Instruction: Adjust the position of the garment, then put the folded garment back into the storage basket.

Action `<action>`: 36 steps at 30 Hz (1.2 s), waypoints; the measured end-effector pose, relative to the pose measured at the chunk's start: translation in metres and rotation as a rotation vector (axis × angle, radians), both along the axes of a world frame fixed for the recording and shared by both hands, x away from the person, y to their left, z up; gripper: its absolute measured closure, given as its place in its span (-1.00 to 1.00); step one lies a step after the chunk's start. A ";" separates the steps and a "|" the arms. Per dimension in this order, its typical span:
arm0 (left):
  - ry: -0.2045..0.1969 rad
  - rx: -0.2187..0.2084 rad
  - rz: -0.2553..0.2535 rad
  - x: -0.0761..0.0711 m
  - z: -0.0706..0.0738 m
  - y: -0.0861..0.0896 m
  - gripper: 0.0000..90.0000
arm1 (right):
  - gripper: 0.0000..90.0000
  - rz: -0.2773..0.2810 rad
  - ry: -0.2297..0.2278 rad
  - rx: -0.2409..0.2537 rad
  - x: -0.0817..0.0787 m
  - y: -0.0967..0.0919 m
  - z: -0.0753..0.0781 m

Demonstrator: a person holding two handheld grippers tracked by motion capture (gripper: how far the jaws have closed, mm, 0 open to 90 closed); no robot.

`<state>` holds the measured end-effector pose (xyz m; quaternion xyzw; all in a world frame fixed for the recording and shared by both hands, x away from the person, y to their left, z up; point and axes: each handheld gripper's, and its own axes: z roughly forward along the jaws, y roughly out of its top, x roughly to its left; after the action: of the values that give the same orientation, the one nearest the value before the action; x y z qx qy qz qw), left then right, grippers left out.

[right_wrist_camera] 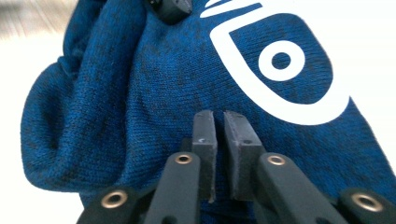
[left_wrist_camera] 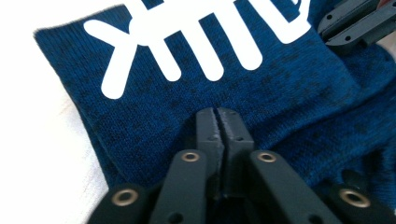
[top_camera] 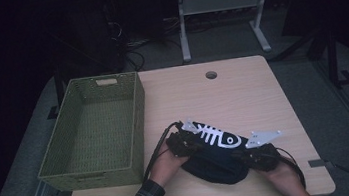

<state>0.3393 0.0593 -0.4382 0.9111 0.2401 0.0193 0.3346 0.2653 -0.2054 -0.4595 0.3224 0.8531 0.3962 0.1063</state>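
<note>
Hands low and near-level, left gripper (top_camera: 194,143) and right gripper (top_camera: 249,151) — jaws near-closed over blue sweater (top_camera: 218,160)

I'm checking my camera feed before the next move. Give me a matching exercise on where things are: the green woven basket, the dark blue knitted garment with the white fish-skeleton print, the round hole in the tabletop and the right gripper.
Things:
1. green woven basket
2. dark blue knitted garment with a white fish-skeleton print
3. round hole
4. right gripper

Places:
a. near the far edge of the wooden table
b. over the eye end of the print
c. on the table's left side
d. by the table's near edge

Pairs: 1-c, 2-d, 3-a, 4-b
</note>
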 end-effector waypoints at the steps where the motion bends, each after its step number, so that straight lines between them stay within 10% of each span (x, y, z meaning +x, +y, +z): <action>1: -0.001 -0.004 -0.001 0.001 0.003 0.002 0.85 | 0.75 -0.004 -0.014 0.004 -0.001 -0.002 0.001; 16: 0.007 -0.039 0.109 0.016 0.019 0.025 -0.01 | -0.14 -0.195 -0.099 0.003 -0.019 -0.047 0.011; 23: 0.019 -0.037 0.148 0.023 0.010 0.023 -0.43 | -0.70 -0.314 -0.019 -0.063 -0.012 -0.069 -0.010; 36: 0.059 0.013 0.113 0.033 -0.012 0.013 -0.55 | -0.94 -0.363 0.012 -0.078 0.002 -0.076 -0.024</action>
<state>0.3723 0.0726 -0.4501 0.8983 0.3011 0.0126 0.3199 0.2671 -0.2809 -0.4832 0.4690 0.7963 0.3353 0.1832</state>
